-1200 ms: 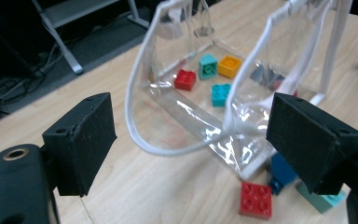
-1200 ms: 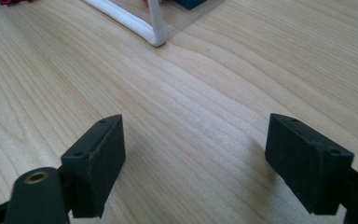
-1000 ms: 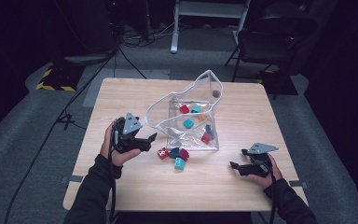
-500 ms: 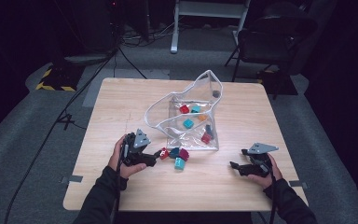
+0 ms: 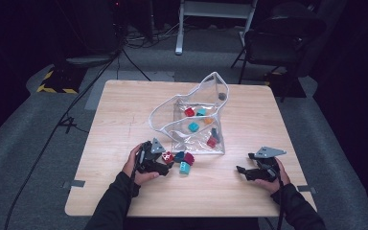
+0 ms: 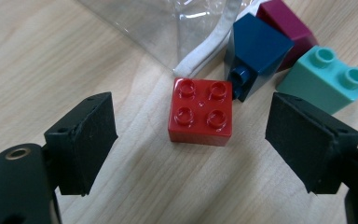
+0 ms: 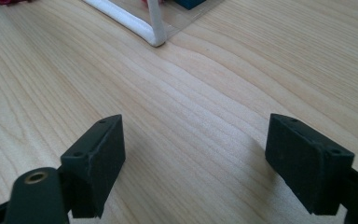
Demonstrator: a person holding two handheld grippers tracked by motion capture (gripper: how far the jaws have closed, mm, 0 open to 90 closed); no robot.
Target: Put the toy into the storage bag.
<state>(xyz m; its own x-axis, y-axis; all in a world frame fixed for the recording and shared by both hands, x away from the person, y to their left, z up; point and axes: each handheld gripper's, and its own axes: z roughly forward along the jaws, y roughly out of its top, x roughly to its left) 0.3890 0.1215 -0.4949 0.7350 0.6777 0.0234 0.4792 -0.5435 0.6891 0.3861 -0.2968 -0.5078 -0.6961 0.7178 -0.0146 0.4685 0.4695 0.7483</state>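
- The left gripper (image 5: 165, 165) sits low over the near left part of the wooden tabletop (image 5: 124, 110), held in the person's left hand (image 5: 135, 165); its fingers (image 6: 81, 140) are spread wide apart and hold nothing.
- A red four-stud brick (image 6: 199, 112) lies flat on the tabletop between those fingers, touching neither.
- Just beyond it lie a dark blue brick (image 6: 256, 53), a maroon brick (image 6: 286, 28) and a teal two-stud brick (image 6: 326, 79), bunched together.
- A clear plastic bag (image 5: 199, 120) with white edging stands open in the middle of the tabletop, its near edge close to the loose bricks; inside are more bricks in red, teal, orange and dark tones.
- The right gripper (image 5: 242, 171) rests at the near right, well apart from the bag, held in the right hand (image 5: 273, 177); its fingers (image 7: 95, 163) are apart over bare wood.
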